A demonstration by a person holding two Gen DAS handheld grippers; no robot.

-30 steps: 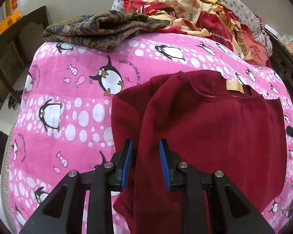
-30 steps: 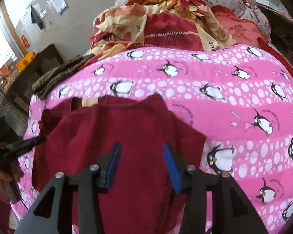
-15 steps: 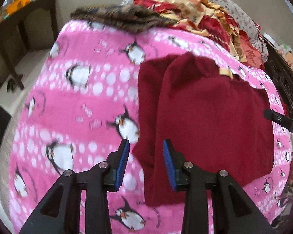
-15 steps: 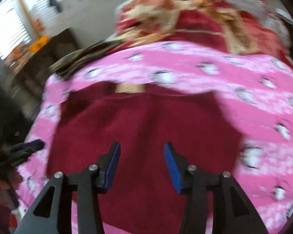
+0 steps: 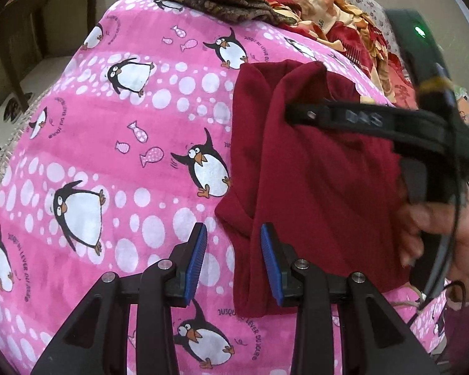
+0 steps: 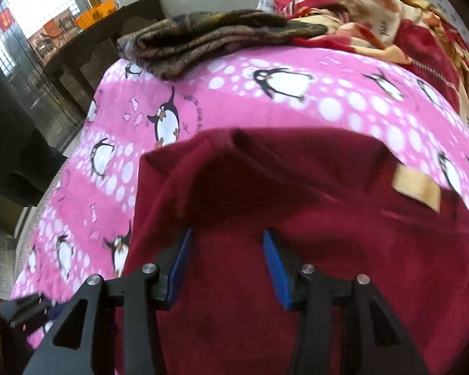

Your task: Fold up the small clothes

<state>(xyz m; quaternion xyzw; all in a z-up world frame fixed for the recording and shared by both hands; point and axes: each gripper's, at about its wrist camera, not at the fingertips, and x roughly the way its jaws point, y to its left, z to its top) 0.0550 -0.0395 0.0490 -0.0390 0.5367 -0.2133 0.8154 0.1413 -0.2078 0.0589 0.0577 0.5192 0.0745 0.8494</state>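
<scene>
Left gripper (image 5: 233, 257) jaws just opened, let go of maroon top's (image 5: 312, 168) folded side, right gripper (image 6: 226, 257) swung over it w/ jaws open, empty, prob next fold

Pink penguin blanket (image 5: 87, 143): dark curved lettering printed beside the penguins. Clearest near the bottom edge of the left wrist view, "JUSQU'... LEVER DU JOUR" (image 5: 237, 340); the middle word partly hidden under the dark red garment (image 5: 312, 187). Same phrase repeats by other penguins, in pieces: "LEVER DU JOUR" at far left (image 5: 19, 268), "JUSQU'AU LEVER DU" near the top (image 5: 262, 50).

Red and cream quilt (image 6: 375, 9) behind the blanket: short printed word on a cream patch (image 6: 385, 32), turned sideways, roughly "JOYAG", not sure.

Tan tag (image 6: 417, 184) on the garment: blurred, nothing legible.

Red signs at the window (image 6: 4, 18): too small to read.
</scene>
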